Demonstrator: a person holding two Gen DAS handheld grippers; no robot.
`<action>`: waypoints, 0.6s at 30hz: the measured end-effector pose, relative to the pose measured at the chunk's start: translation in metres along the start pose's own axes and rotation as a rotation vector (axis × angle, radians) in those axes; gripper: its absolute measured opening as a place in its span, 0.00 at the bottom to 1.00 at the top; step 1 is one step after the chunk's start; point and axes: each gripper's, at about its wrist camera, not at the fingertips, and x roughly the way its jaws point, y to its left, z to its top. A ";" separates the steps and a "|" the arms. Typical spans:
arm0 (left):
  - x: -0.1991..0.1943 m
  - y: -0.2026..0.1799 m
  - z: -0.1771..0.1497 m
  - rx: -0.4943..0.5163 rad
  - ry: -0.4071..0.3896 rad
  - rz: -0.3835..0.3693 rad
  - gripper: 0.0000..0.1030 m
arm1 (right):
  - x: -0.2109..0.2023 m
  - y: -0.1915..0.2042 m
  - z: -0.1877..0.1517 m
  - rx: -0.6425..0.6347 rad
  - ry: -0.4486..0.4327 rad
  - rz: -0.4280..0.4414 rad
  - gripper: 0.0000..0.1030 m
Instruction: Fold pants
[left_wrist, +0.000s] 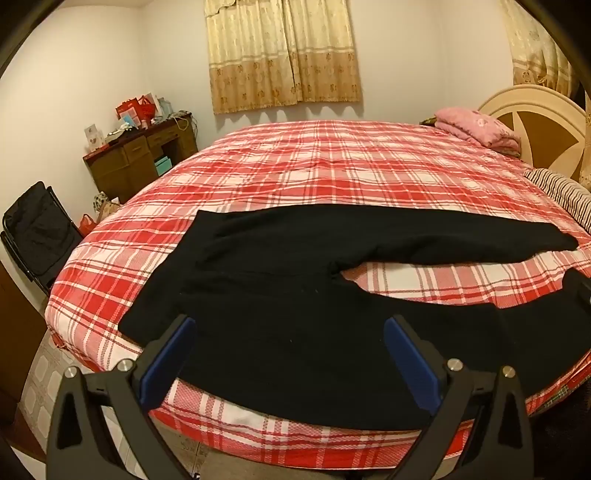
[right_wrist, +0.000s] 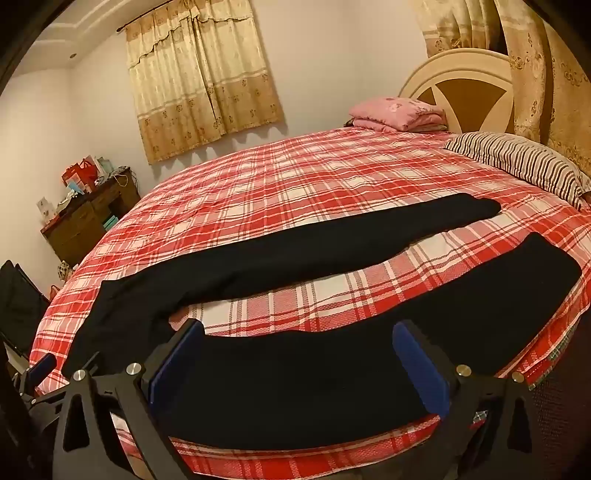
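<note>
Black pants (left_wrist: 280, 295) lie spread flat on a bed with a red and white plaid cover (left_wrist: 332, 166), waist to the left, both legs stretching right with a gap between them. My left gripper (left_wrist: 290, 325) hovers open over the waist and seat area near the bed's front edge, blue pads wide apart and nothing between them. In the right wrist view the pants (right_wrist: 314, 376) show both legs; my right gripper (right_wrist: 299, 328) hangs open above the near leg, holding nothing. The left gripper (right_wrist: 40, 363) shows at the left edge of that view.
A striped pillow (right_wrist: 524, 166) and a folded pink blanket (right_wrist: 399, 112) lie by the headboard (right_wrist: 458, 77) at the far right. A brown desk (left_wrist: 140, 155) with clutter stands at the far left wall. A black folding chair (left_wrist: 33, 232) stands left of the bed. Curtains (left_wrist: 284, 51) hang behind.
</note>
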 end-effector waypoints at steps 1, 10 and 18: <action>-0.003 -0.004 0.001 -0.001 0.000 0.001 1.00 | 0.000 0.000 0.001 0.002 0.002 0.000 0.99; -0.002 -0.004 0.000 -0.004 0.004 0.000 1.00 | 0.004 0.002 -0.002 0.002 0.007 0.000 0.99; -0.001 -0.002 0.000 -0.003 0.011 -0.001 1.00 | 0.004 0.000 -0.003 0.001 0.010 0.003 0.99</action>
